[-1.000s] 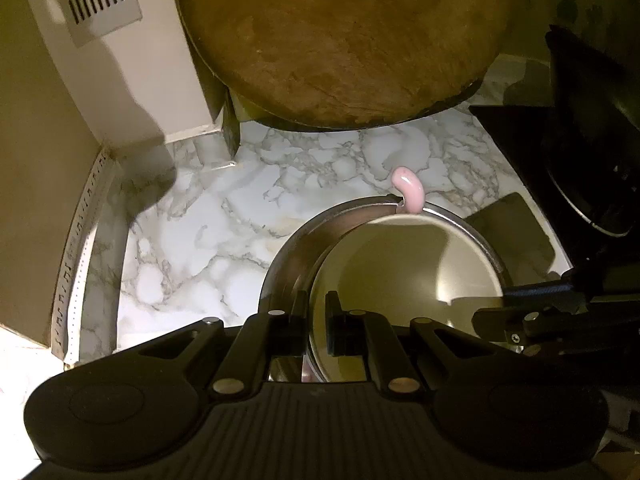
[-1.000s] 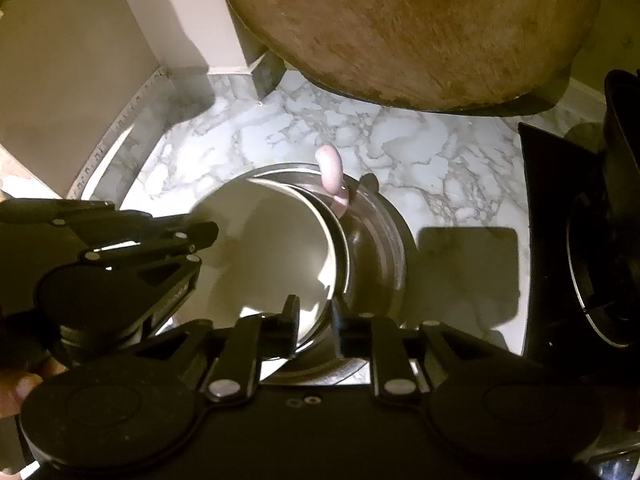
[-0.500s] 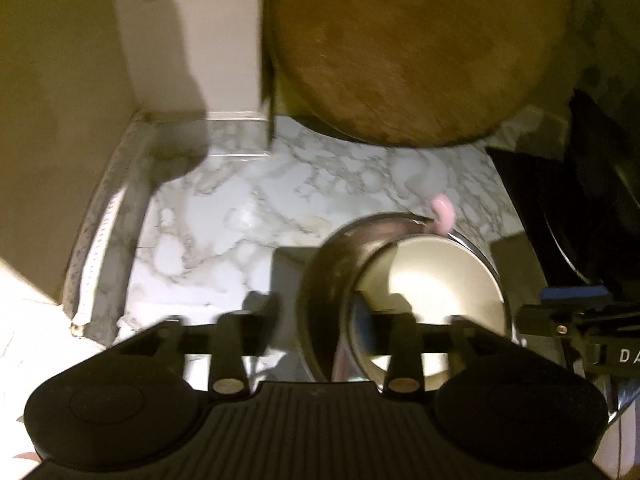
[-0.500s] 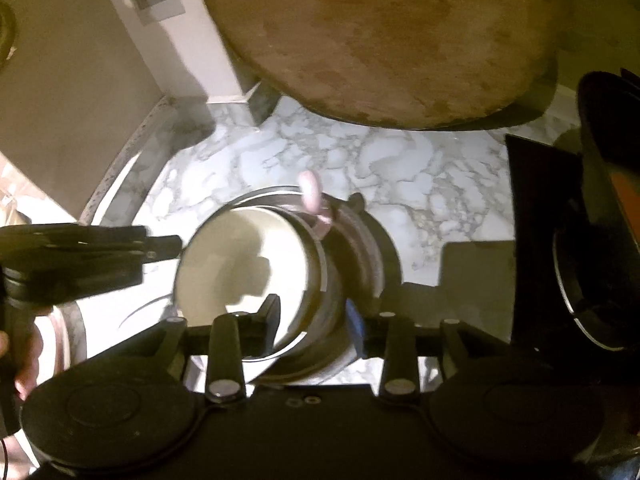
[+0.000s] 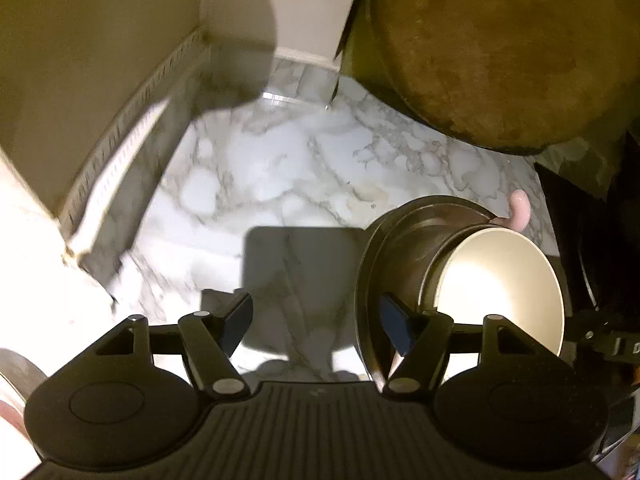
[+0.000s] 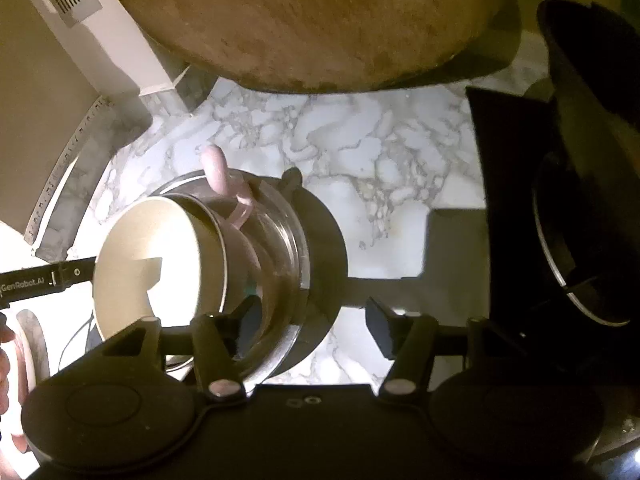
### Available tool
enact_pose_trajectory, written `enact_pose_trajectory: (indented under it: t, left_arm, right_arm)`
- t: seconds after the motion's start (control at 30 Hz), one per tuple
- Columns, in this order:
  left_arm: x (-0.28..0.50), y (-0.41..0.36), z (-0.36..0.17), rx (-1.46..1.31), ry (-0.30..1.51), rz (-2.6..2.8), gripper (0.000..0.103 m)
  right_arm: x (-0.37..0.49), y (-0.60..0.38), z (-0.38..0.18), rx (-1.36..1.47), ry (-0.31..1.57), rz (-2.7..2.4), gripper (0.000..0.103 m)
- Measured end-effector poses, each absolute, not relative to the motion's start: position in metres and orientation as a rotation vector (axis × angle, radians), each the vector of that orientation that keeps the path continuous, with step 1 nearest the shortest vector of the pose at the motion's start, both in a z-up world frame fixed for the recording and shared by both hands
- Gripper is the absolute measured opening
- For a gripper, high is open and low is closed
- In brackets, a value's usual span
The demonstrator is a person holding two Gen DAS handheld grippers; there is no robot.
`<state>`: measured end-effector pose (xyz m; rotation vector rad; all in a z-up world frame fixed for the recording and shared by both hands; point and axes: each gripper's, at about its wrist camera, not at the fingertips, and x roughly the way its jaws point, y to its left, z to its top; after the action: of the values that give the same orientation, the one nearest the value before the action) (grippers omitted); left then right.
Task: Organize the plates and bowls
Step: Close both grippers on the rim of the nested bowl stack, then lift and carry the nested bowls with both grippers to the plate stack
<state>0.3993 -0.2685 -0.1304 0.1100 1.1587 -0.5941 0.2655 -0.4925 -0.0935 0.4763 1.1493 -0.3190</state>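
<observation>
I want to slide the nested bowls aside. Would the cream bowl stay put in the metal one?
Probably not firmly. The cream bowl sits off-centre inside the metal bowl, so it may shift or clink. Both look smooth and glossy, likely slippery. The stack looks stiff and could tip if shoved high.

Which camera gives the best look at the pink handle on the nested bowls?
The right wrist view: the pink handle shows its curved length over the metal bowl rim. The left wrist view shows only its tip behind the rim.
</observation>
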Motion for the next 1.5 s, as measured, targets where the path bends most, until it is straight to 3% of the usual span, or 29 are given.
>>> enact_pose_trajectory:
  t: [0.17,0.33,0.53,1.13,1.5]
  left_arm:
    - [0.402,-0.269,-0.143,0.053,1.217,-0.606,0.046]
    - [0.4,-0.272,-0.151,0.006,1.255,-0.638,0.027]
    - [0.395,-0.278,-0.148,0.026,1.231,-0.678,0.009]
    - [0.37,-0.21,-0.121,0.059,1.21,-0.563,0.009]
    - [0.364,-0.169,-0.131,0.026,1.251,-0.504,0.009]
  right_arm:
    - [0.268,-0.495,-0.11,0.506,1.171,-0.287,0.041]
    - [0.269,-0.494,-0.118,0.553,1.172,-0.242,0.016]
    - [0.273,-0.482,-0.115,0.467,1.172,-0.235,0.015]
    - [0.283,-0.421,-0.097,0.36,1.178,-0.1,0.015]
    - [0.294,-0.391,-0.107,0.342,1.222,-0.025,0.015]
